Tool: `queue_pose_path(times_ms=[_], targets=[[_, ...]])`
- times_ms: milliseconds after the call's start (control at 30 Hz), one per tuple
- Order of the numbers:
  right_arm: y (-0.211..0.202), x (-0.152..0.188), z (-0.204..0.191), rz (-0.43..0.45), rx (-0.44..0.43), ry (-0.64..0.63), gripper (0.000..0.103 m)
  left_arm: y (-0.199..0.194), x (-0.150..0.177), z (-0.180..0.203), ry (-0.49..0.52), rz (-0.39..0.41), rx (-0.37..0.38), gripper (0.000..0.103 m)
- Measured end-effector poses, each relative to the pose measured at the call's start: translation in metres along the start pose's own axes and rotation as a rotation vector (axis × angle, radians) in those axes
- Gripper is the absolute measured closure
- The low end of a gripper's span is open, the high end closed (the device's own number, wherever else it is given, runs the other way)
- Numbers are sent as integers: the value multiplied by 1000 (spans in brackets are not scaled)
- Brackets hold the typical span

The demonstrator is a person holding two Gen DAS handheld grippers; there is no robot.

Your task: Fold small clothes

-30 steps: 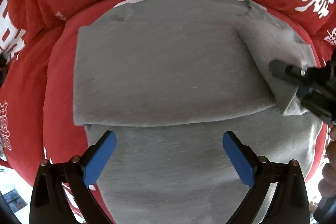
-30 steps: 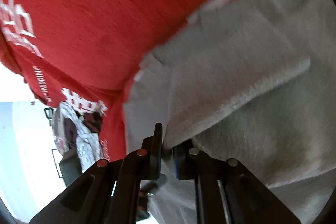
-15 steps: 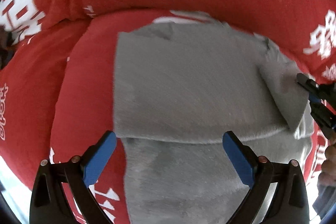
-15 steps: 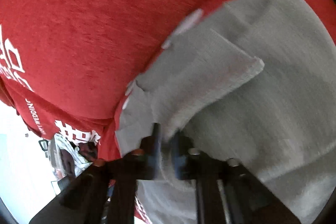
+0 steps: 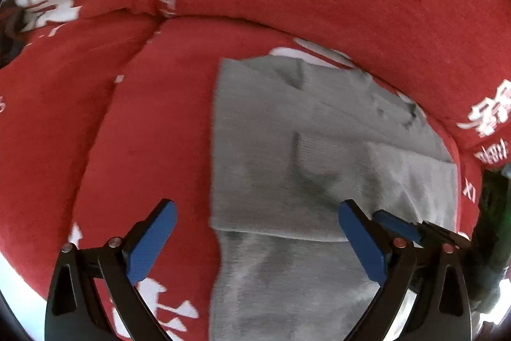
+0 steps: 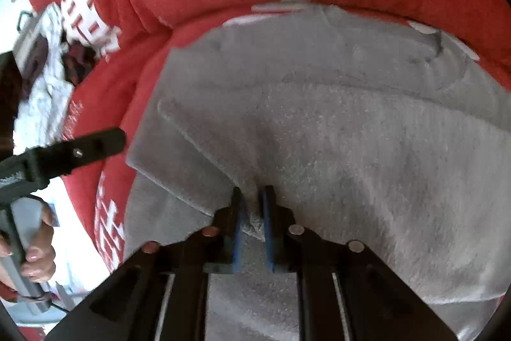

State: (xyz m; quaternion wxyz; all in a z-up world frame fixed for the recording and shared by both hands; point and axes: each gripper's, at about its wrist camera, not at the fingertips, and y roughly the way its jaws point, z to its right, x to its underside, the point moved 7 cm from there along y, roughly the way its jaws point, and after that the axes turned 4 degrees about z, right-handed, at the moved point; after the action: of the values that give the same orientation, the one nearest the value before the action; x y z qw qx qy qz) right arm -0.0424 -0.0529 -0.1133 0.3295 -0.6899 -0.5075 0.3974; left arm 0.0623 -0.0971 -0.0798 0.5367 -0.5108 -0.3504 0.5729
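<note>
Left wrist view: one grey garment, folded, lay on the red cover w/ white print. Left gripper stood w/ jaws wide, nothing between them; right gripper's blue tip showed at garment's right edge.

Right wrist view: right gripper, jaws narrow & opening, fold edge between pads. Only here: one hand on the left gripper's handle.
</note>
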Motion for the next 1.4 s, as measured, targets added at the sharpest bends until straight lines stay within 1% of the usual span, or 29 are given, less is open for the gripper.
queue_pose_path(times_ms=[33, 100, 167, 233, 333, 367, 467, 533, 567, 633, 667, 700, 733, 767, 800, 833, 933, 1000, 1067, 1167, 1200, 1233, 1300, 1333, 1367, 1400], targets=[[-6, 2, 4, -2, -8, 15, 64, 2, 2, 8, 12, -11, 18, 2], [-19, 9, 13, 3, -16, 37, 63, 7, 4, 20, 25, -31, 51, 2], [-33, 15, 27, 6, -23, 83, 63, 16, 4, 35, 24, -59, 102, 2], [-52, 24, 53, 23, -32, 168, 63, 28, 4, 44, 5, -92, 133, 2], [-83, 42, 100, 78, -33, 343, 63, 42, 4, 49, -33, -126, 129, 2], [-93, 47, 115, 98, -30, 398, 63, 44, 4, 50, -42, -128, 128, 2], [-128, 73, 171, 198, -2, 606, 63, 45, 2, 51, -54, -114, 123, 3], [-145, 90, 207, 263, -24, 769, 63, 45, -1, 50, -58, -102, 105, 24], [-149, 97, 221, 288, -49, 839, 63, 47, -2, 50, -58, -103, 94, 28], [-150, 107, 243, 326, -96, 953, 63, 48, -5, 51, -56, -96, 93, 56], [-149, 110, 250, 344, -117, 995, 63, 49, -5, 51, -52, -97, 94, 62], [-148, 110, 256, 357, -130, 1023, 63, 49, -6, 53, -47, -97, 103, 75], [-147, 110, 262, 370, -143, 1046, 65, 48, -6, 53, -47, -96, 118, 84], [-145, 109, 267, 384, -157, 1067, 70, 47, -6, 54, -52, -93, 134, 86], [-143, 107, 270, 386, -155, 1079, 93, 44, -6, 55, -54, -87, 141, 86], [-147, 106, 276, 386, -143, 1078, 97, 40, -7, 58, -47, -74, 140, 86], [-165, 89, 278, 425, -133, 1001, 97, 29, -5, 71, -13, -43, 156, 86], [-172, 84, 275, 430, -118, 958, 97, 30, 0, 81, 8, -43, 160, 86], [-172, 87, 283, 404, -103, 944, 97, 37, 6, 84, 14, -56, 135, 86], [-154, 97, 284, 342, -102, 932, 97, 47, 12, 77, 6, -60, 80, 86], [-150, 101, 284, 328, -105, 924, 97, 47, 13, 73, 0, -59, 79, 86], [-146, 103, 284, 316, -109, 912, 97, 46, 13, 70, 1, -55, 81, 86], [-146, 106, 281, 312, -115, 889, 97, 43, 12, 64, 21, -44, 51, 86], [-148, 107, 278, 297, -122, 875, 95, 41, 10, 60, 37, -38, 23, 86], [-151, 110, 274, 270, -127, 852, 95, 41, 9, 57, 38, -38, 14, 86], [-152, 111, 270, 240, -135, 824, 90, 40, 8, 55, 32, -41, 13, 86]])
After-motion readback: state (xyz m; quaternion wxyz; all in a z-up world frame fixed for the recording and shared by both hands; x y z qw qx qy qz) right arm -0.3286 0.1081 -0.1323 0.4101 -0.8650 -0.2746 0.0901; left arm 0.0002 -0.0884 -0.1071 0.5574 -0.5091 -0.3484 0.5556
